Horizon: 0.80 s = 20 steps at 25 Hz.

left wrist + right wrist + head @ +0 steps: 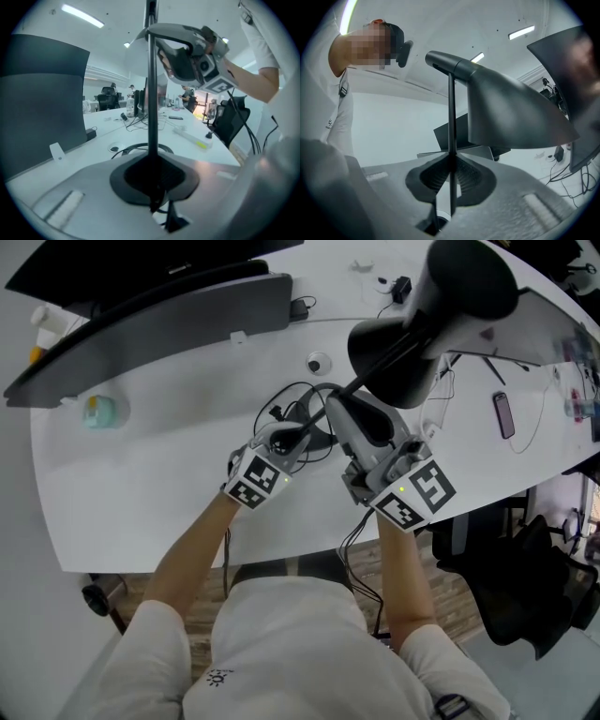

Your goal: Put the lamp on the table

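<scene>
Both tongs are closed on the thin black pole (152, 117) of the lamp (403, 362). The left tongs (298, 435) grip it low down and the right tongs (361, 423) higher up, below the dark shade (511, 112). Each gripper view shows the pole pinched between nearly shut jaws. The lamp hangs over the near middle of the white table (169, 484). Its base shows in no view, so whether it touches the surface cannot be told.

The step in hand looks like the set-down itself. The next move probably calls for keeping the pole upright, settling the base flat on a bare patch, then opening both tongs without tipping the top-heavy shade.

A tangle of black cables (302, 401) lies right under the left tongs and could leave the base rocking. A round cable grommet (319, 363) sits just beyond it. A phone (503, 414) lies well to the right, a dark monitor (159, 310) stands along the far edge, and a teal-capped bottle (98, 412) lies far left.
</scene>
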### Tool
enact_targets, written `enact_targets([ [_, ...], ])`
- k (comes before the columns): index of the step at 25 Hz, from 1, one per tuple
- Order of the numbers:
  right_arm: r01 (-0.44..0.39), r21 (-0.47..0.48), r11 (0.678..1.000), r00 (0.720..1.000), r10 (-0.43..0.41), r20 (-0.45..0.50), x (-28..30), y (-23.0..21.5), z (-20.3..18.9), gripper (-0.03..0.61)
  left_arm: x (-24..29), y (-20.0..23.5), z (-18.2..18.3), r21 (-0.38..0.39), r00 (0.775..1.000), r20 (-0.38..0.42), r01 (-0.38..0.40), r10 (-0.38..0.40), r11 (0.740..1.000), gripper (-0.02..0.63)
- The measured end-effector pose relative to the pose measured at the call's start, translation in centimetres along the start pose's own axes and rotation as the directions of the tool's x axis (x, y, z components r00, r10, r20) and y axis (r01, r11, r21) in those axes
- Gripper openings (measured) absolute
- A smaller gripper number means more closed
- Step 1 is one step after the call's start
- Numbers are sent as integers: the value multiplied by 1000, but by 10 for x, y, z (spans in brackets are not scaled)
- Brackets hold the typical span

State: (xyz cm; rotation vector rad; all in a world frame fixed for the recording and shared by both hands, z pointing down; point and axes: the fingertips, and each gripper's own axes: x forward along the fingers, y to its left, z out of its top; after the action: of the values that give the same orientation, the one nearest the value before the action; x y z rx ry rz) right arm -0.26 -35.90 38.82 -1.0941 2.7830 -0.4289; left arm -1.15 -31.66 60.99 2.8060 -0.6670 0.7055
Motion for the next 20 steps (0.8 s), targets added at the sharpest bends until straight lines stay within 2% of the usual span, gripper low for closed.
enact_targets([
  [8,30,-19,999,1000,-30,-1,9,-8,-7,32,6,19,-8,23,1000,-22,20,-20,1000,26],
  [20,29,-25,999,1000,-29,-13,25,-6,-11,34,8,39,-14,2,998,-51,24,-24,1000,26],
])
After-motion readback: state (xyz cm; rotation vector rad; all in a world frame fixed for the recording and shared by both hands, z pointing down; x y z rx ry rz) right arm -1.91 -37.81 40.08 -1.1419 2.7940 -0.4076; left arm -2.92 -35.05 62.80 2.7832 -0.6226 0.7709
